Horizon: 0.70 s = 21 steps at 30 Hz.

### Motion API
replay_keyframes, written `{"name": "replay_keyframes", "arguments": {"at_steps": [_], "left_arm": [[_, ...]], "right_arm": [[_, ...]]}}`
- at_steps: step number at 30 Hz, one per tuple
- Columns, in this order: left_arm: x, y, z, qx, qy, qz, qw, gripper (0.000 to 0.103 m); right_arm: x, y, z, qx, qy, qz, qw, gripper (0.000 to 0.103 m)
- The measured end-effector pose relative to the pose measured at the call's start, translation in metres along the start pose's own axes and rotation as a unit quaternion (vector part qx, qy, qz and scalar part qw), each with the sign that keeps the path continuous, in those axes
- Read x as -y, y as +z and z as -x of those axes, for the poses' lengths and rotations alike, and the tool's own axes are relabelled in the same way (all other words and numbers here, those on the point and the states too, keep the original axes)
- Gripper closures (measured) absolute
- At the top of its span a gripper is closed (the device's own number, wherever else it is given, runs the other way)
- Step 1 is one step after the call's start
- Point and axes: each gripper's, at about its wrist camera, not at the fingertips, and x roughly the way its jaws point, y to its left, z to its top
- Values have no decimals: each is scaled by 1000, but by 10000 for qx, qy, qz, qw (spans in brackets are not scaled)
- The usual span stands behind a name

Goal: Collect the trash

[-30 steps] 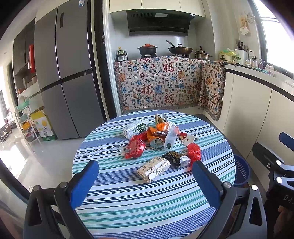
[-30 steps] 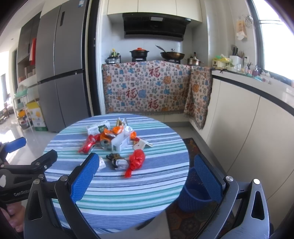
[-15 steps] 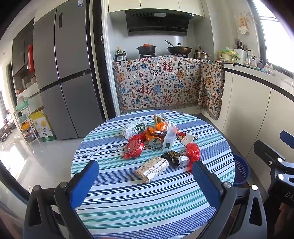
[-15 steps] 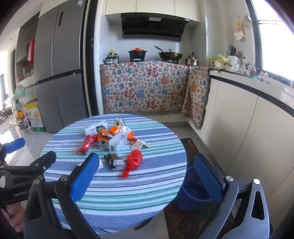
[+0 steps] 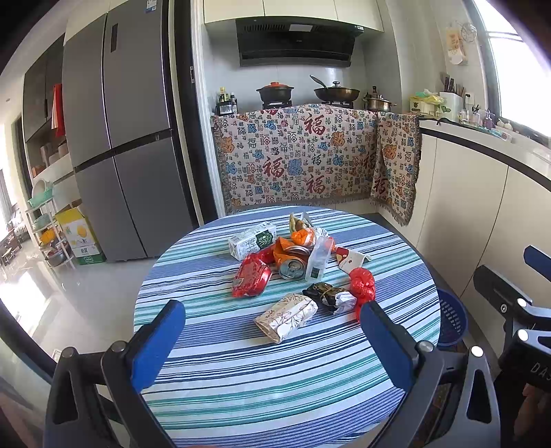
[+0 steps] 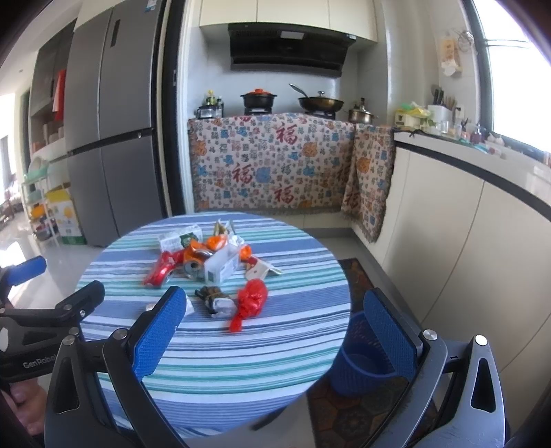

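Striped cloth covers the round bench (image 5: 213,372), where the trash sits heaped mid-top: milk carton (image 5: 252,240), crushed can (image 5: 292,267), red wrapper (image 5: 250,275). Left claw (image 5: 272,343) and right claw (image 6: 275,331) hang wide and empty, short of it. The blue basket (image 6: 358,365) waits beside the bench, likely the drop spot.

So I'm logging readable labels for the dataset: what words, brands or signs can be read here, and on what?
"福": repeated in red on the patterned cloth draped over the stove counter.
"GenRobo", cut off: on the left gripper body, seen from the right wrist view.
"DAS", cut off: on the right gripper body, seen from the left wrist view.
Milk carton, white box, yellow carton and fridge sticker: print too small to read.
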Motion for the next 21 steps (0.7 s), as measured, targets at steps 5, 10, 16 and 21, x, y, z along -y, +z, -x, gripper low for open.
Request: {"name": "replay_keyframes", "arguments": {"at_steps": [5, 10, 16, 21], "left_arm": [[0, 0, 0, 0, 2, -1, 10000, 0], [0, 0, 0, -2, 4, -1, 10000, 0], [0, 0, 0, -9, -4, 3, 10000, 0], [-1, -2, -1, -14, 5, 32, 10000, 0]], "right_arm": [[0, 0, -1, -4, -2, 9, 10000, 0], [0, 0, -1, -3, 2, 13, 10000, 0], [-1, 0, 0, -1, -2, 5, 10000, 0], [-1, -1, 0, -2, 13, -9, 10000, 0]]}}
